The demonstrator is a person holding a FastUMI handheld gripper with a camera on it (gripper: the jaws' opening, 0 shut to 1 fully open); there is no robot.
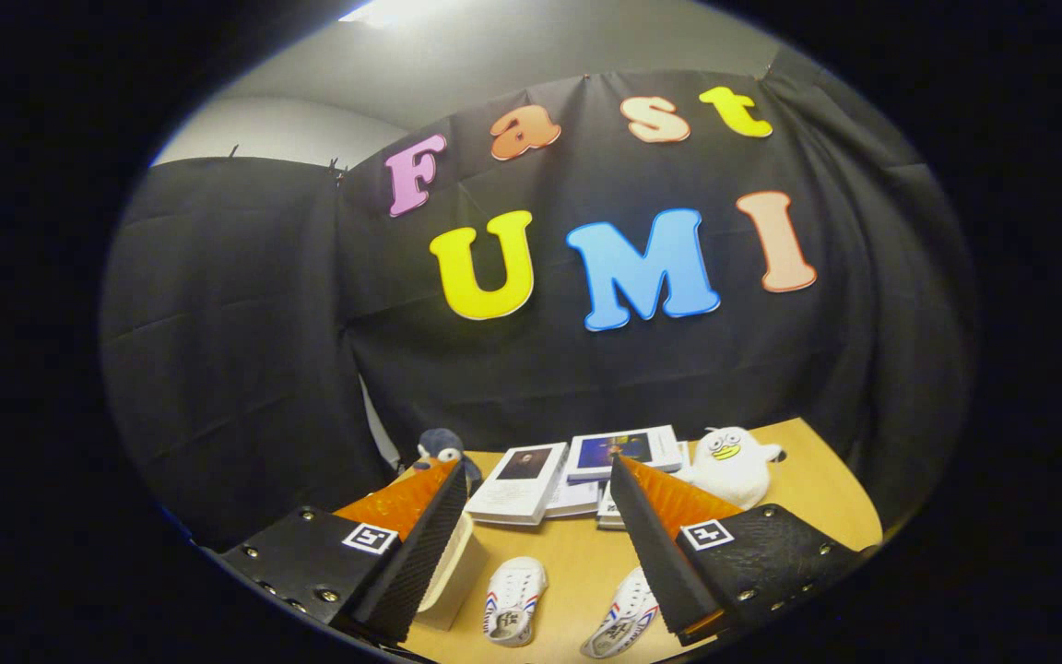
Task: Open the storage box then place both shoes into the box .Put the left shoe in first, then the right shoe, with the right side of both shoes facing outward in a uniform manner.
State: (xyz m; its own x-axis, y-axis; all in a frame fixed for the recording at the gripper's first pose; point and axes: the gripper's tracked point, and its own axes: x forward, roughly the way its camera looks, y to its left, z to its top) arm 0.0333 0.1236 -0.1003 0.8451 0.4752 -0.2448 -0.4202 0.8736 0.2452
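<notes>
Hand-held gripper: I am holding the hand-held gripper [531, 480] high above the bench [577, 563], its fingers spread wide and grasping nothing; the bench surface is showing in the gap between them.

Storage box: a pale box [453, 576] is sitting on the bench, tucked partly behind the left finger; I cannot tell from here whether its lid is on or how it opens.

Shoes: two white shoes with striped sides are lying side by side on the bench between the fingers, one shoe [513, 601] just beside the box, the other shoe [621, 622] close to the right finger. Which is left and which is right I am not judging from this angle.

Step in hand: I am reading this as the very start, box not yet opened, shoes not yet touched.

Next move: I am expecting to lower and swing towards the box to find its lid edge first.

Edges: the shoes are lying just beside the box, so a low approach is risking a nudge.

Open room: bare bench is showing between the shoes and the books [577, 475] beyond the fingertips; a white plush [729, 466] and a dark plush [443, 447] are sitting at the far edge, well apart from the work.
</notes>
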